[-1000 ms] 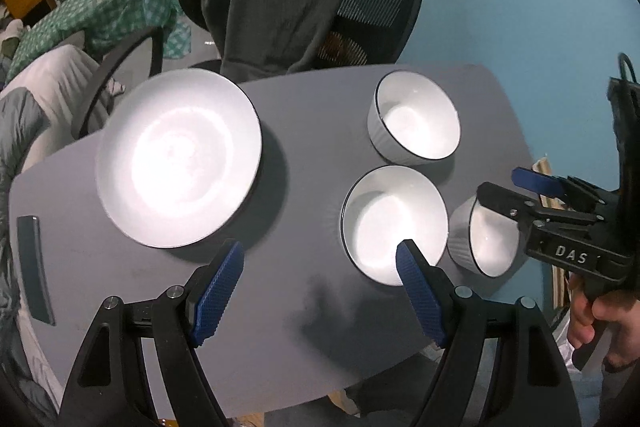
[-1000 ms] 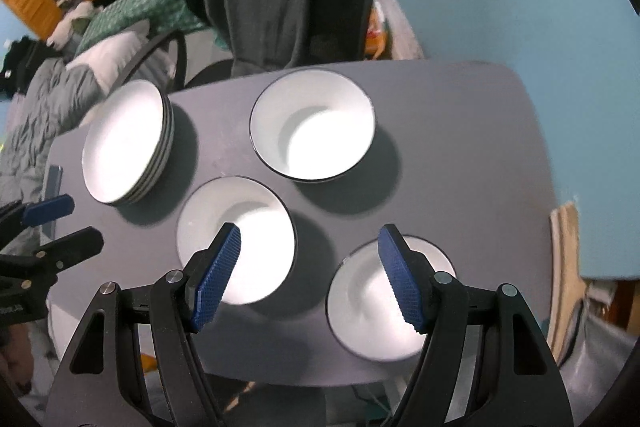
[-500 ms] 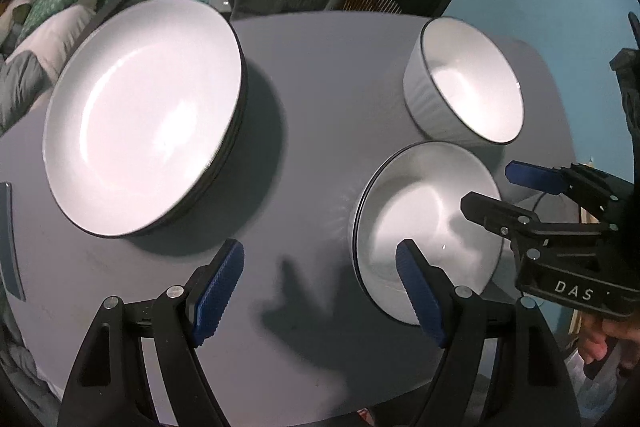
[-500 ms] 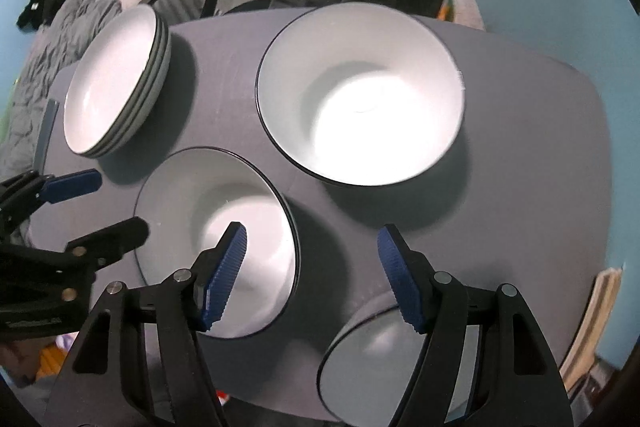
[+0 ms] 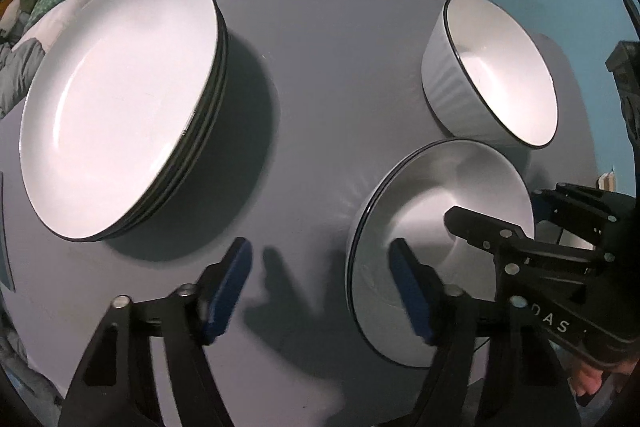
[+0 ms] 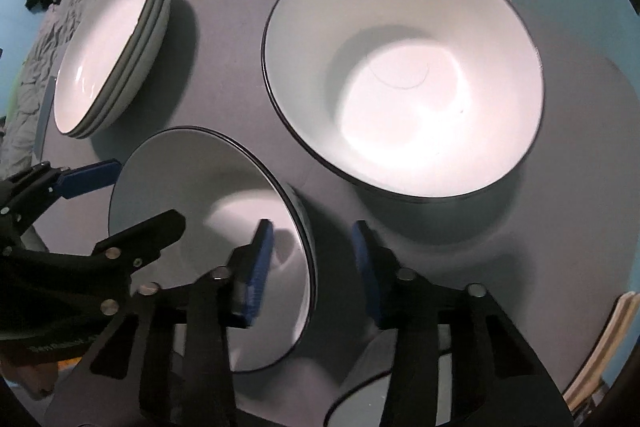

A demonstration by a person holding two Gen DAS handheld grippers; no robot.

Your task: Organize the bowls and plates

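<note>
1. We had brought both tools down over the middle bowl [image 5: 440, 211] on the worktop [image 5: 320, 87].
2. Left tool [image 5: 320, 283] and right tool [image 6: 312, 259] were closing astride opposite rims, not yet gripping.
3. We judged a lift came next.

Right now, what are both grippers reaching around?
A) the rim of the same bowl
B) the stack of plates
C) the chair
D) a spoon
A: the left gripper and the right gripper each straddle an opposite side of the near bowl, jaws closing; the stack of plates sits untouched.
</note>
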